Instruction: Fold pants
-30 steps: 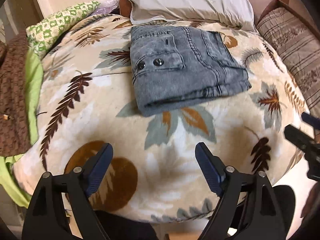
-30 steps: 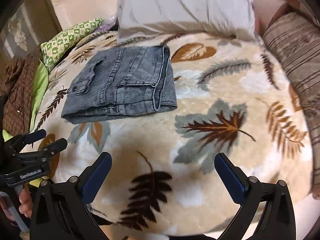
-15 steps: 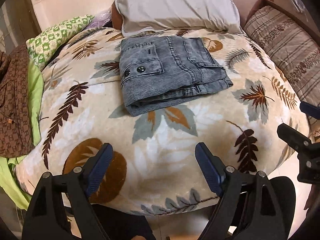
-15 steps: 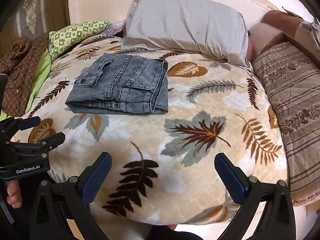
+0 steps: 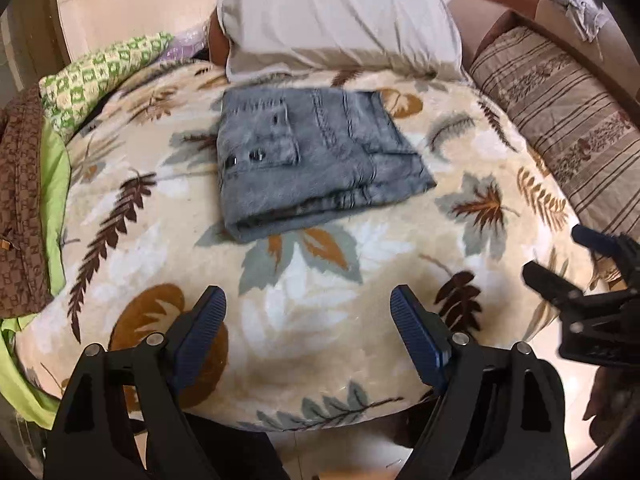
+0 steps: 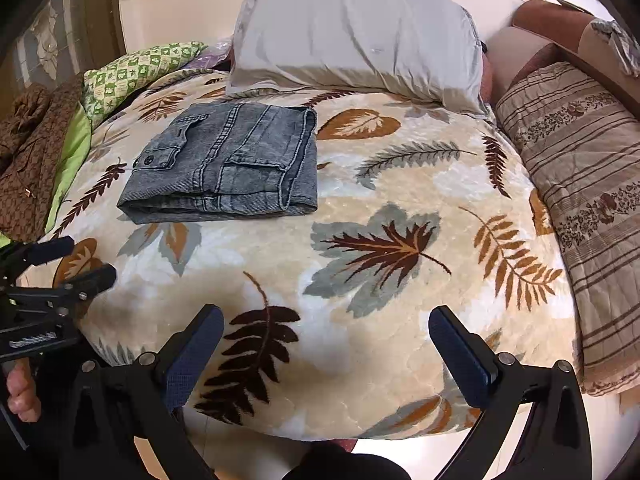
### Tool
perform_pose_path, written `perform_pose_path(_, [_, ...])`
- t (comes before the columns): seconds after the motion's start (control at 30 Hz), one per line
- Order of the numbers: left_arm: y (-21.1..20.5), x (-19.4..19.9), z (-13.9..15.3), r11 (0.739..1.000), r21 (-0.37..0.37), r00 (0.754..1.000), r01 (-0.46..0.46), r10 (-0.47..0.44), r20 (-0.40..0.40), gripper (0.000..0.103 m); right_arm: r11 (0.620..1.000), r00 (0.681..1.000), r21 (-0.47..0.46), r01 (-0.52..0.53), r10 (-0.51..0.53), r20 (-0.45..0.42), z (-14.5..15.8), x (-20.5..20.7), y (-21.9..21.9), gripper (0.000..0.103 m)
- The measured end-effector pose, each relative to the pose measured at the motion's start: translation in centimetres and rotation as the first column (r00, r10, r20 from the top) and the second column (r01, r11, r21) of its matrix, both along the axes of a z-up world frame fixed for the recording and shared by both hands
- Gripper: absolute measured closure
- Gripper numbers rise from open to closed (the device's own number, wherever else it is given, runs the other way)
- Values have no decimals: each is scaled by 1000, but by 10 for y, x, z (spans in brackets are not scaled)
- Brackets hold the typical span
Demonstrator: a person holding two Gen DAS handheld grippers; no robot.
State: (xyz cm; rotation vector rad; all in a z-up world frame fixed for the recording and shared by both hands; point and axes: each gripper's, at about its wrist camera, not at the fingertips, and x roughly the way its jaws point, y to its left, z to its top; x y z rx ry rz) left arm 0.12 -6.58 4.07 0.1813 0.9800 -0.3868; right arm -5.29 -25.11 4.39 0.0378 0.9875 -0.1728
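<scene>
1. Grey denim pants (image 6: pixel 224 164) lie folded into a compact rectangle on the leaf-print blanket (image 6: pixel 380 248), toward ten o'clock from the blanket's middle in the right wrist view.
2. Seen from the left wrist, the same pants (image 5: pixel 316 164) sit at twelve o'clock from the left gripper (image 5: pixel 308 316), well apart from its fingertips.
3. Both jaws of the left gripper stand wide, with nothing but blanket between them.
4. Likewise the right gripper (image 6: pixel 326 336) is spread wide and holds nothing; it hangs over the blanket's near edge, well apart from the pants.
5. At twelve o'clock beyond the pants a grey pillow (image 6: pixel 356 40) rests at the head of the bed.
6. At three o'clock a striped brown cushion (image 6: pixel 580 184) runs along the blanket's side.
7. At nine o'clock a green patterned cloth (image 6: pixel 136 72) and a brown garment (image 6: pixel 28 160) lie bunched at the bed's edge.
8. A person's fingers (image 6: pixel 20 396) show at eight o'clock in the right wrist view, beneath the left gripper's body.
</scene>
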Motion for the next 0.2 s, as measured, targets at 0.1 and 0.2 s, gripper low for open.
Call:
perform_pose_path(0.1, [-2, -1, 5, 1000, 11, 1000, 0, 0, 12, 18, 1000, 1000, -9, -4, 4, 0, 2, 1, -1, 0])
perform_pose_path(0.2, [-2, -1, 5, 999, 34, 999, -5, 4, 33, 18, 999, 1000, -34, -10, 10, -1, 3, 1, 0, 0])
